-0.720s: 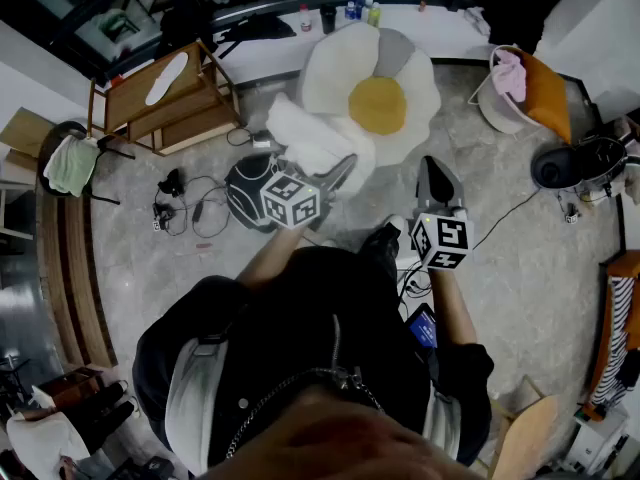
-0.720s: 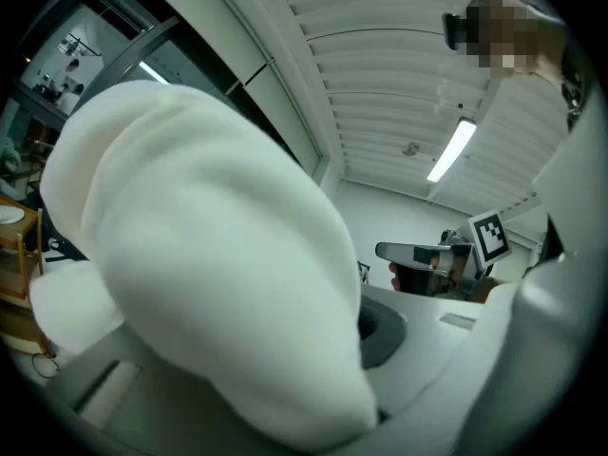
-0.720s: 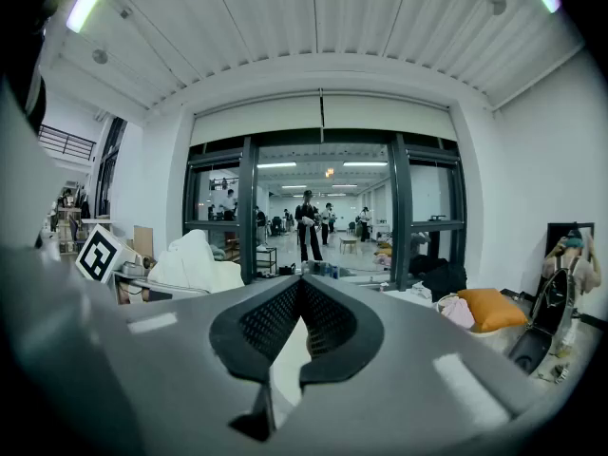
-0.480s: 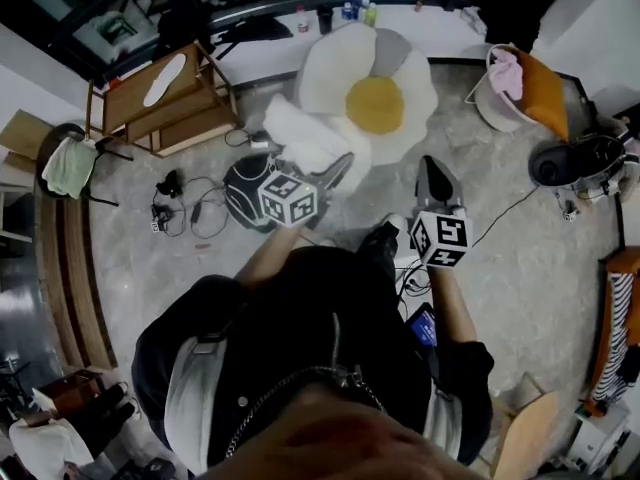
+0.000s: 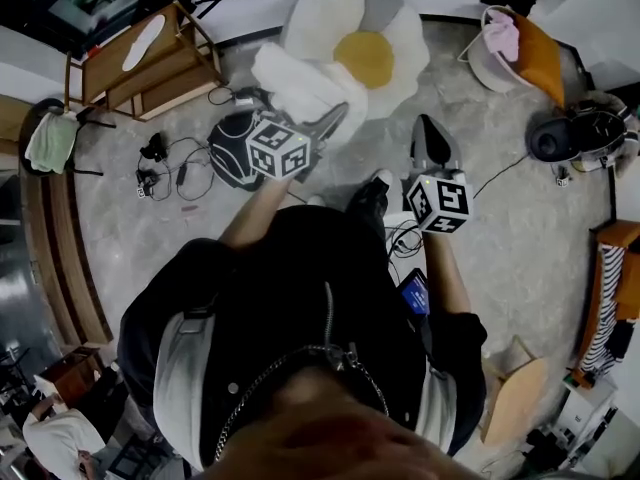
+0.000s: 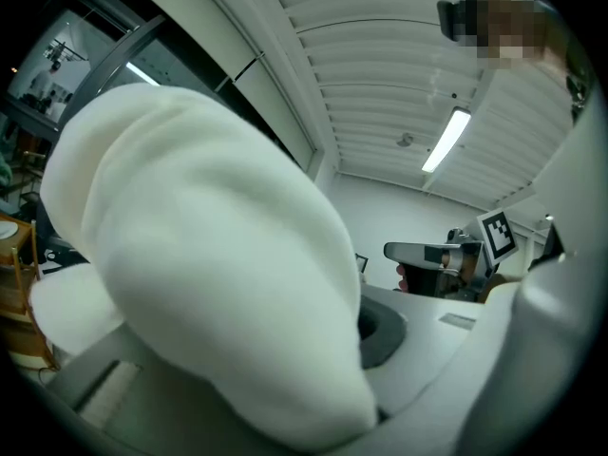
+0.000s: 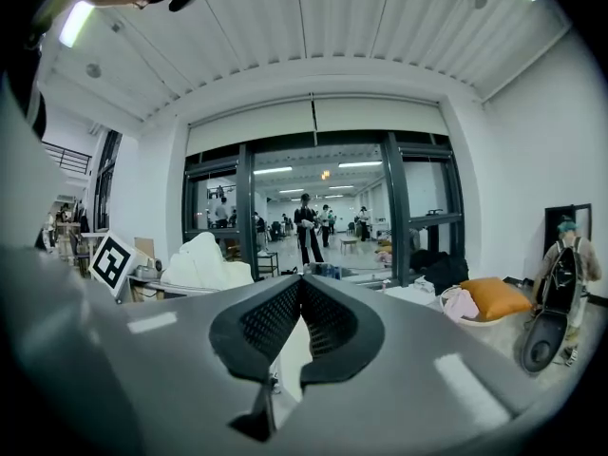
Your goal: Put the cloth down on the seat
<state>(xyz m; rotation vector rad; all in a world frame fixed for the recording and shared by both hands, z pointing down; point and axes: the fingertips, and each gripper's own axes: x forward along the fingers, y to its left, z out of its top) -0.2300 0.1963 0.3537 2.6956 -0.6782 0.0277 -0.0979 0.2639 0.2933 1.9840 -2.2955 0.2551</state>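
floor (image 5: 530, 238): grey mottled stone | seat (image 5: 355, 48): white flower shape, yellow centre, far side | wooden rack (image 5: 140, 63): far left, by the wall | cables (image 5: 175, 178): loose tangle near the rack | basket (image 5: 490, 76): right of the seat, apart from it | black appliance (image 5: 572, 140): far right, beyond the basket

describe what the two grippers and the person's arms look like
The left gripper and right gripper have smooth grey bodies tapering to two jaws. Each carries a white cube with black square markers: the left cube and the right cube. The right gripper's pads are black with a dotted grid texture. The person wears a black top whose sleeves end above the forearms.
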